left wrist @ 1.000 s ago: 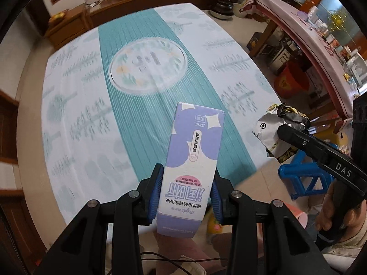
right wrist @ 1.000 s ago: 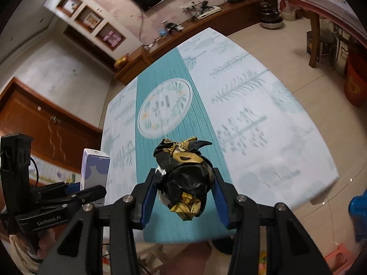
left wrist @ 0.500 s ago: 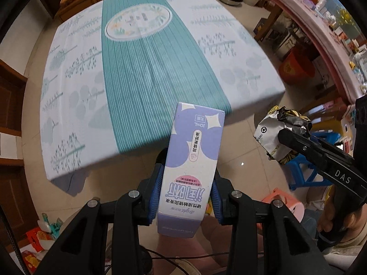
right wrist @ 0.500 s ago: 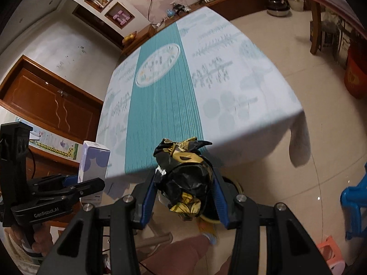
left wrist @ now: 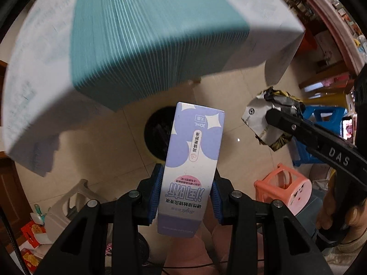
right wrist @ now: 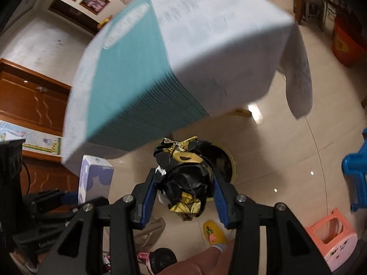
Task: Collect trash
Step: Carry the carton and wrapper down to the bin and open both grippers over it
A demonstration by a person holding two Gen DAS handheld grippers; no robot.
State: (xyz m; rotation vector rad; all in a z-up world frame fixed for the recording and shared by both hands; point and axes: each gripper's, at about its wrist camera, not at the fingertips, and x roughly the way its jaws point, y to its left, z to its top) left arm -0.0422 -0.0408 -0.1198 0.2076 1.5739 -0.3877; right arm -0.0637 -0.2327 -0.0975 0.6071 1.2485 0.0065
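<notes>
My left gripper (left wrist: 184, 189) is shut on a tall lilac and white carton (left wrist: 191, 160); the carton also shows at the left of the right wrist view (right wrist: 95, 178). My right gripper (right wrist: 182, 190) is shut on a crumpled black and gold wrapper (right wrist: 183, 178), which shows at the right of the left wrist view (left wrist: 268, 121). A round trash bin (left wrist: 158, 133) with a dark inside stands on the floor below both grippers, partly hidden by the carton; its rim shows behind the wrapper in the right wrist view (right wrist: 230, 160).
The table with a teal and white cloth (left wrist: 137, 34) hangs over the far side of the bin. A pink stool (left wrist: 284, 188) and a blue stool (left wrist: 325, 114) stand to the right. A white stool (left wrist: 68, 208) stands at the left. My foot in a yellow slipper (right wrist: 212, 231) is near the bin.
Both grippers have pulled back from the table and tilted down toward the floor. The trash bin has come into view beneath them. Both still hold their items.
</notes>
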